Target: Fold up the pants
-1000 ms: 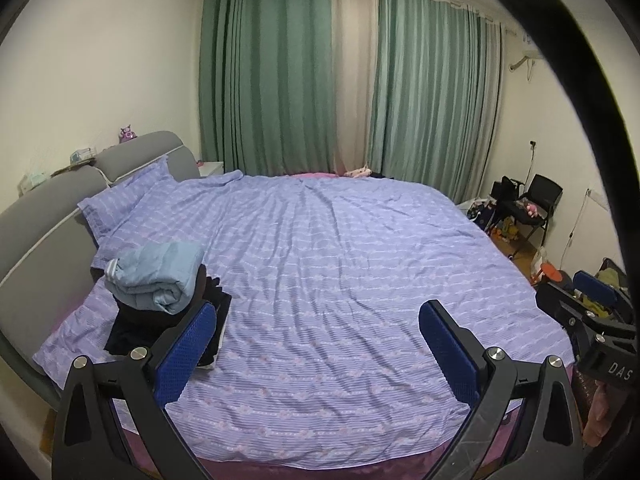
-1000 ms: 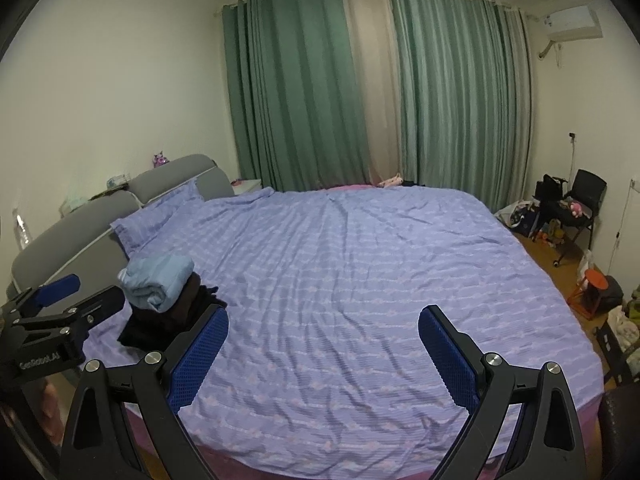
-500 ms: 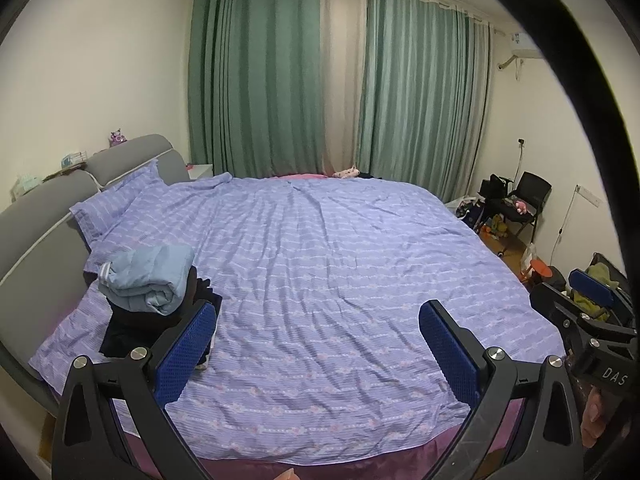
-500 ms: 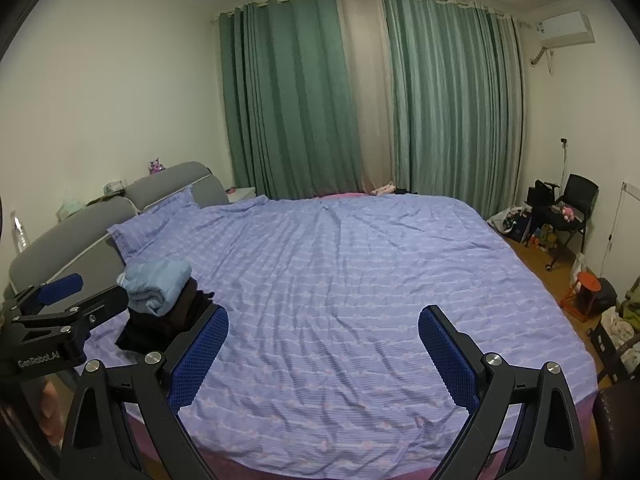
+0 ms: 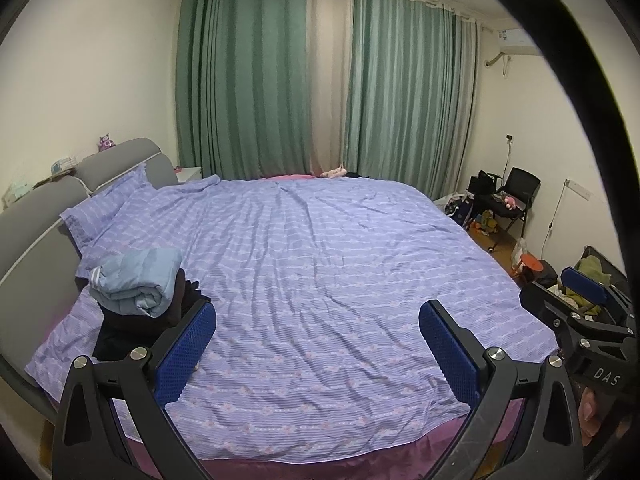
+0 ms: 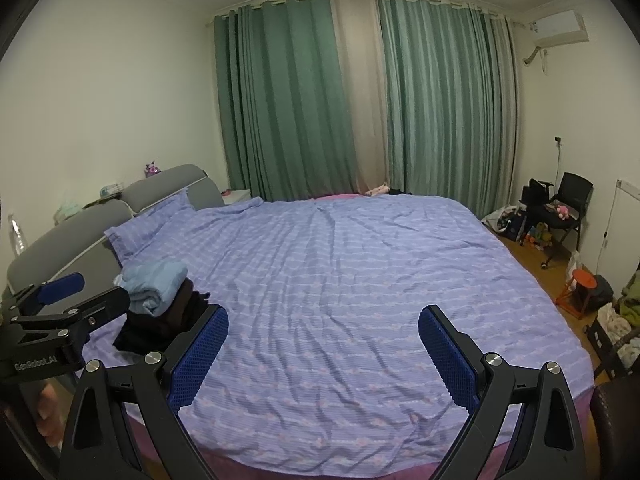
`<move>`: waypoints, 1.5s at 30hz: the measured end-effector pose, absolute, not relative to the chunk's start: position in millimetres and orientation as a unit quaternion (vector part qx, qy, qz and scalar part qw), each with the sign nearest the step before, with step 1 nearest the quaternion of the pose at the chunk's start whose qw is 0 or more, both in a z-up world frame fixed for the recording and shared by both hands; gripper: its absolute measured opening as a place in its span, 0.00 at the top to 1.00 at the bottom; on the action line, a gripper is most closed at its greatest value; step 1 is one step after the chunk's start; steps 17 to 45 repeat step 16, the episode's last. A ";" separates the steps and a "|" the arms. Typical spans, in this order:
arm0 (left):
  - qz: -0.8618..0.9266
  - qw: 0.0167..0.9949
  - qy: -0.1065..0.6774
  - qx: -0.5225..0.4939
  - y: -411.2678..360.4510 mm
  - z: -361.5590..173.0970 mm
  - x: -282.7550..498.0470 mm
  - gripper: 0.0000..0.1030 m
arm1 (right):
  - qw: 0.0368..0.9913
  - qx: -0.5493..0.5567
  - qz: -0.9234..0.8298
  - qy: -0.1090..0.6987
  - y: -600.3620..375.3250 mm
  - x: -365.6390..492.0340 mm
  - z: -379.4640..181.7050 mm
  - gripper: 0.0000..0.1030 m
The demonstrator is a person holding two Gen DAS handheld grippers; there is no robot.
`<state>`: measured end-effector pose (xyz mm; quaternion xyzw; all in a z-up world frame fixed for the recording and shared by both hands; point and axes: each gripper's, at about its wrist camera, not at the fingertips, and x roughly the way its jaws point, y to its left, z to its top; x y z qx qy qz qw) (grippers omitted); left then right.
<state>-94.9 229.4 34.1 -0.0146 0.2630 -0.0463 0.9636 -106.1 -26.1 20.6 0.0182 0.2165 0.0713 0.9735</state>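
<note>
Basically no folding was under way: both tongs hovered off the near edge of the bed (image 5: 320,272), pointed across it. Left tongs (image 5: 317,354) stood wide apart with nothing between the blue pads; right tongs (image 6: 323,356) the same, wide and empty. The only garments in view sat as one pile (image 5: 136,292) near the bed's near-left corner, close to the headboard (image 5: 36,232): one light-blue folded item (image 5: 134,280) on top of dark clothing (image 5: 120,328). Which of these were pants could not be told; the dark layers could not be separated or counted.

Judged step: a gap between garments, either pile done or a fresh piece needed. No unfolded pants lay on the open bedspread. Next move would likely call for fetching a garment and spreading it flat mid-bed, with both tongs pinching the waistband.

Counts: two tongs, one bed, one pile, one light-blue item, one pillow (image 5: 104,204), one black chair (image 5: 516,196) off the right edge.
</note>
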 end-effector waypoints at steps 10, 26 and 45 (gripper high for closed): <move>-0.045 0.962 0.267 -0.014 226.6 33.9 -89.8 0.00 | 0.973 0.020 0.068 0.218 -30.3 -103.2 18.4 0.06; -0.042 0.963 0.266 -0.014 223.0 32.5 -86.5 0.00 | 0.973 0.022 0.068 0.219 -31.1 -102.2 17.7 0.06; -0.042 0.963 0.266 -0.014 223.0 32.5 -86.5 0.00 | 0.973 0.022 0.068 0.219 -31.1 -102.2 17.7 0.06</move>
